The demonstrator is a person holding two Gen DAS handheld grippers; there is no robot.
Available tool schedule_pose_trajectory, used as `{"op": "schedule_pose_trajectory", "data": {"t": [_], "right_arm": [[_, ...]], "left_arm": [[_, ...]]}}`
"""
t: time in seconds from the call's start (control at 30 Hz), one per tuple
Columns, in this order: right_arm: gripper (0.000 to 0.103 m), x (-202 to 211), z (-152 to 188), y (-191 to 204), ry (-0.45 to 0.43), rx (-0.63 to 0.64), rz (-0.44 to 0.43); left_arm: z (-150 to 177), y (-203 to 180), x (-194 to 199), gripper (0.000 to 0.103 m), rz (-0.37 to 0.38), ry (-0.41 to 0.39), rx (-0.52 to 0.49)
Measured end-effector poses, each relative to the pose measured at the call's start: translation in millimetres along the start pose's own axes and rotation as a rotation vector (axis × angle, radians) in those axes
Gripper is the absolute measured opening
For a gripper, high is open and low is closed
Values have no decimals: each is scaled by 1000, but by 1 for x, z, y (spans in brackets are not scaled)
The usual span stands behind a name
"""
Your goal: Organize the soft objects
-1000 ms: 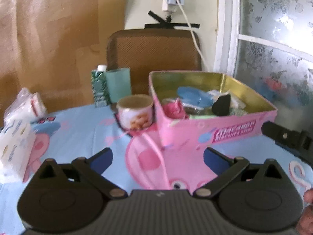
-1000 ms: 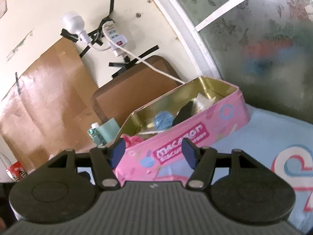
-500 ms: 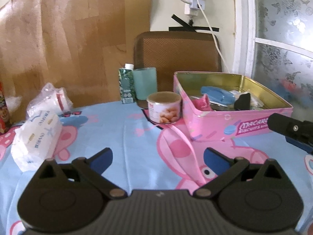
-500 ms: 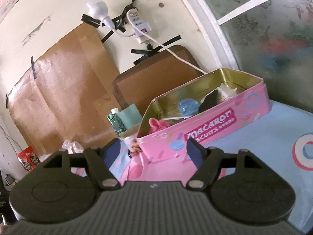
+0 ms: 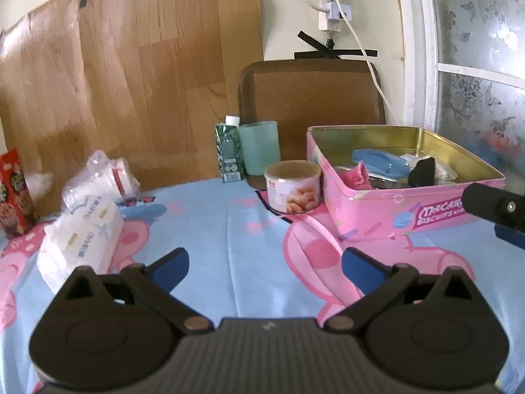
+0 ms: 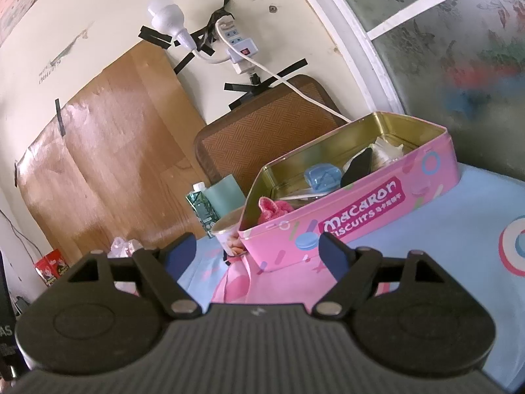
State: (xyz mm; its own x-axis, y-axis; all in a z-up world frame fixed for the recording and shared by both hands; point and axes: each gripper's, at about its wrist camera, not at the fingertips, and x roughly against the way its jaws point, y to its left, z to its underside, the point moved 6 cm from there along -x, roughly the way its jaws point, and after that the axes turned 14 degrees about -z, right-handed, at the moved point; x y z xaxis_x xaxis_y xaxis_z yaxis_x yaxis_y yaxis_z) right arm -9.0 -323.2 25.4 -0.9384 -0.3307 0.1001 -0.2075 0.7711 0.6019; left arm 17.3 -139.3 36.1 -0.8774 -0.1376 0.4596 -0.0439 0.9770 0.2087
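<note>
Left wrist view first: the left tongs [image 5: 264, 264] stand wide apart and empty, low over the cartoon-print cloth of the table [image 5: 210, 229]. Nearest to them, ahead and to their left, lies the white tissue pack [image 5: 82, 233], a soft packet whose long axis runs away from the tongs toward the wall. Just behind it sits a crinkled clear bag [image 5: 98, 180] of something white. My guess is that the tissue pack is the next soft thing to be gathered, and the left hand is plainly the nearer one; it would have to swing left and turn across the pack's narrow width.

Ahead and to the right stands the open pink biscuit tin [image 5: 393, 210], already holding a pink cloth [image 5: 356, 179], a blue case [image 5: 380, 162] and a black piece whose nature I cannot make out. A small round can [image 5: 293, 186] sits beside the tin's left corner, near the straight line from pack to tin, so a carry may need to clear it. Farther back are a green carton [image 5: 229, 151] and a teal cup [image 5: 260, 147].

The right tongs [image 6: 259, 257], also wide and empty, hover in front of the tin's long side, well apart from the pack.
</note>
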Motion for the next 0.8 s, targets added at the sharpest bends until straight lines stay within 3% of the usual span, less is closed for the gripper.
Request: {"op": "schedule_pose_trajectory", "data": {"t": [0.37,0.8], "right_arm": [[84,5,-1,0,-13,-8,9],[84,5,0,-3,-14,-18,19]], "left_arm": [[-3,-2,13,103,-29,-48,-32],[-1,-4,13,103,-18,-21,-42]]}}
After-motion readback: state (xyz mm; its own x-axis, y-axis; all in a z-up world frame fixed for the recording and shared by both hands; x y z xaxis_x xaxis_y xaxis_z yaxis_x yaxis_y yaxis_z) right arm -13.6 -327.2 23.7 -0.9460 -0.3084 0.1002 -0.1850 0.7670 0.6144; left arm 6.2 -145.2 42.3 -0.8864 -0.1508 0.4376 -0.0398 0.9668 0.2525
